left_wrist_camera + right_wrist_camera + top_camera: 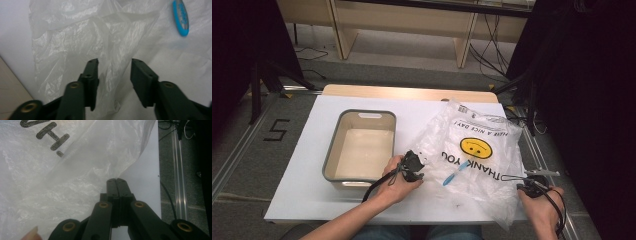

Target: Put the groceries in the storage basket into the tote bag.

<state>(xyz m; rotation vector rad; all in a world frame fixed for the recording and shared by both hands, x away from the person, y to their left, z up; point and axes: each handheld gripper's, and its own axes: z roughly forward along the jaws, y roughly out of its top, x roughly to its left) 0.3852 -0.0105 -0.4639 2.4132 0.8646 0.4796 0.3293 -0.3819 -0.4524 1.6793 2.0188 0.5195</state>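
Observation:
A clear plastic bag (472,150) printed with a yellow smiley face and "THANK YOU" lies crumpled on the white table (312,195). A blue-handled brush (456,173) rests at the bag's near middle; whether it is inside or on top I cannot tell. My left gripper (414,165) stands open at the bag's left edge, and in the left gripper view crumpled film (75,37) lies between its jaws (114,61), with the brush (181,17) farther off. My right gripper (532,179) is shut at the bag's right edge (100,157), its jaws (116,180) pinching the film.
A grey tub (332,150) with a pale inside stands left of the bag, close to my left hand. The table's right edge (157,170) runs just beside my right gripper, with floor, a rail and cables beyond it. Wooden furniture legs stand behind the table.

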